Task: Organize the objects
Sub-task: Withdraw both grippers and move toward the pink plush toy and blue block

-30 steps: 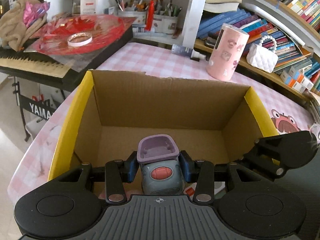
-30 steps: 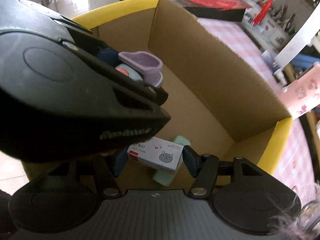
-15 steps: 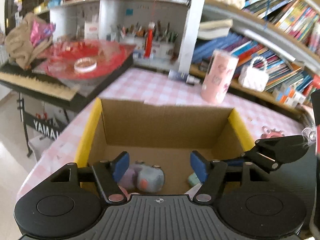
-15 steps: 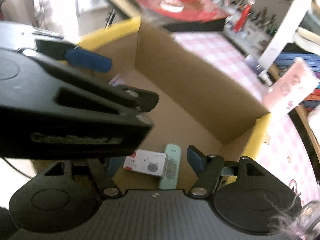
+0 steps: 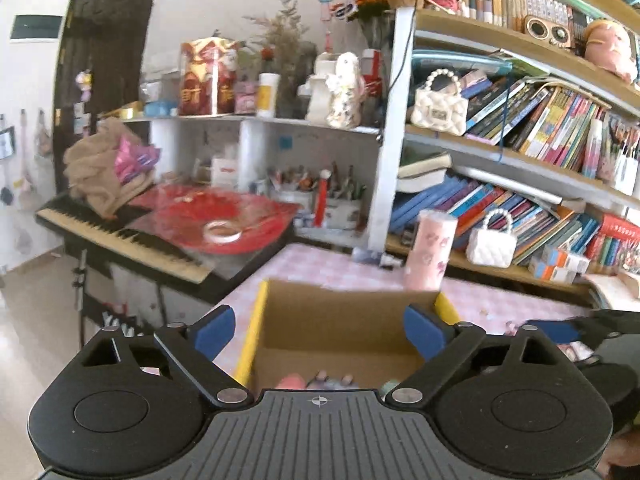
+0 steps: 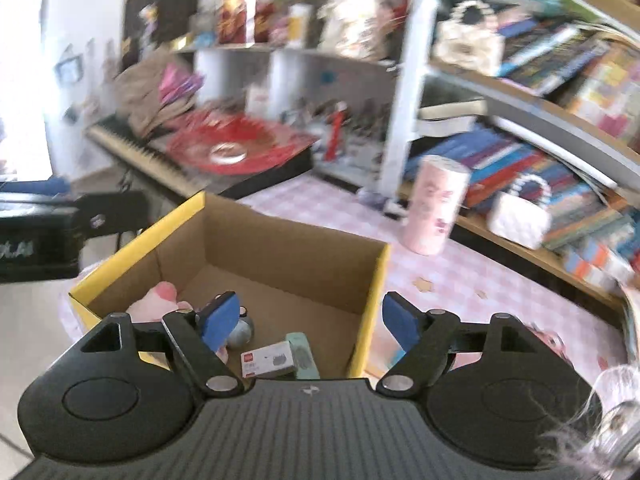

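Observation:
An open cardboard box with yellow flaps (image 6: 288, 248) stands on the pink checked table (image 6: 460, 276); it also shows in the left wrist view (image 5: 340, 324). Inside lie a pink plush (image 6: 160, 300), a grey toy (image 6: 242, 330), a small white staple box (image 6: 268, 358) and a mint green case (image 6: 302, 350). My left gripper (image 5: 318, 334) is open and empty, raised above and behind the box. My right gripper (image 6: 310, 320) is open and empty above the box's near right side. The left gripper shows at the left edge of the right wrist view (image 6: 40, 232).
A pink patterned cylinder (image 6: 434, 204) stands on the table behind the box. Bookshelves with white handbags (image 5: 490, 240) line the right. A keyboard (image 5: 120, 240) with a red plate and tape roll (image 5: 222, 232) stands at the left. A pink frog figure (image 6: 548, 338) lies right of the box.
Both grippers let go of their objects into the box, opened wide and pulled up and back. The grey toy and the staple box now lie on the box floor.

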